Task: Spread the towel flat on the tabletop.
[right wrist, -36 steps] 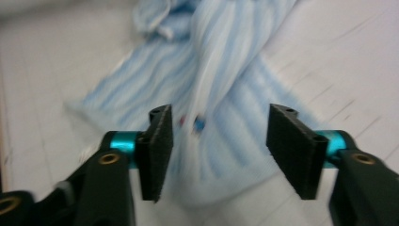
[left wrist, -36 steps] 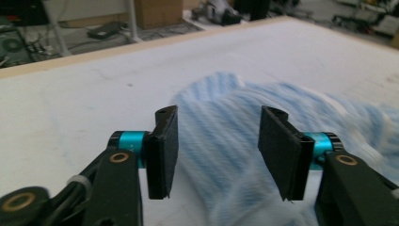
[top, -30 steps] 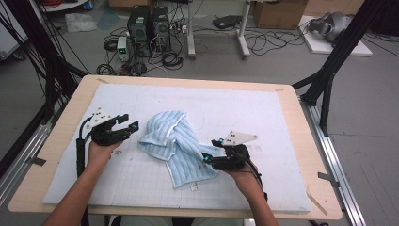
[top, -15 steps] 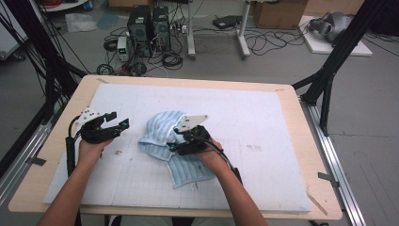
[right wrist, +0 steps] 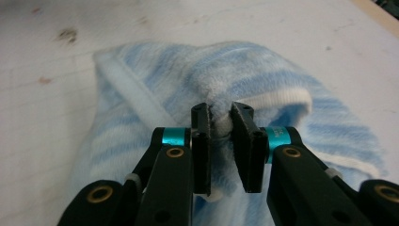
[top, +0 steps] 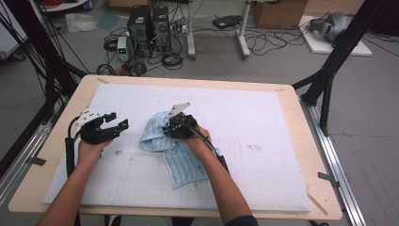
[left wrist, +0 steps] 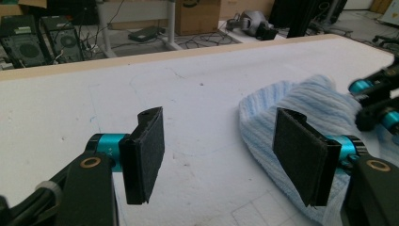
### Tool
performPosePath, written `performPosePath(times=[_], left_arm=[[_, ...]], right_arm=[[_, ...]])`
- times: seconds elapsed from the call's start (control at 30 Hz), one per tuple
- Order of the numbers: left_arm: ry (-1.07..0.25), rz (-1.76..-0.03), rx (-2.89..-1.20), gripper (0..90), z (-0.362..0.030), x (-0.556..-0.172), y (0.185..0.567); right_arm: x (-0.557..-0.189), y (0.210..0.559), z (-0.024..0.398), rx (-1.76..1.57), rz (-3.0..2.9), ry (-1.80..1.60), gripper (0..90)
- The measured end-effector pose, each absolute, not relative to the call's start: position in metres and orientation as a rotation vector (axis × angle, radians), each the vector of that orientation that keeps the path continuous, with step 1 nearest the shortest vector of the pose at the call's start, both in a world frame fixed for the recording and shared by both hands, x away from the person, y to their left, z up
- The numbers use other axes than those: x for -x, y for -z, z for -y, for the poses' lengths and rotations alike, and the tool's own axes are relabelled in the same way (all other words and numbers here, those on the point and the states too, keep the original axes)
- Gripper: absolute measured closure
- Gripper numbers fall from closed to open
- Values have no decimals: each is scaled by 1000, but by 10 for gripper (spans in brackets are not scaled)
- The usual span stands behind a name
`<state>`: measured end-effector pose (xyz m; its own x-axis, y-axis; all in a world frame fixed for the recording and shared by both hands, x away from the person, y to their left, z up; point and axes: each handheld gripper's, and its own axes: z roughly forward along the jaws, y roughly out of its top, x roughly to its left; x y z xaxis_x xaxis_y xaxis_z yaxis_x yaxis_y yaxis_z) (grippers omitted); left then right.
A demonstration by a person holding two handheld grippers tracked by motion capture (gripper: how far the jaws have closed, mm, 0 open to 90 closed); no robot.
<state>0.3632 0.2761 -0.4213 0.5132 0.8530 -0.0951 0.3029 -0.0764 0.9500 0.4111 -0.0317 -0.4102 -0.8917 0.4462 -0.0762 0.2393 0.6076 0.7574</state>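
The towel [top: 176,150] is pale blue with white stripes; the mat [top: 263,136] white, the table [top: 301,155] light wood.

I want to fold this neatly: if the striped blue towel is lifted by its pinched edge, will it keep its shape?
Probably not. The towel lies crumpled in soft folds, so it likely droops. The right hand-held gripper, jaws just closing, bunches its hem easily, suggesting thin, light cloth. Its terry pile looks grippy, unlikely to slip.

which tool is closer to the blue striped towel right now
The right. The right tool is at the blue striped towel, its jaws just closed on a fold of it. The left tool is open beside the towel's left edge, not touching it.
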Motion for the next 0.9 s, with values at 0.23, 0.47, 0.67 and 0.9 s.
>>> performPosePath(times=[0.23, 0.47, 0.67, 0.9], left_arm=[[-618, -1020, -1629, 355, -278, -363, 421], [-623, -1030, -1620, 362, -280, -363, 421], [-612, -1025, -1624, 382, -280, -362, 422], [-602, -1022, -1629, 400, -279, -362, 422]], right_arm=[[-435, 408, 23, -678, -2577, -1219, 793], [-455, 412, 12, -873, -2430, -1177, 605], [-461, 396, 46, -909, -2312, -1256, 580], [-465, 418, 74, -958, -2459, -1098, 501]])
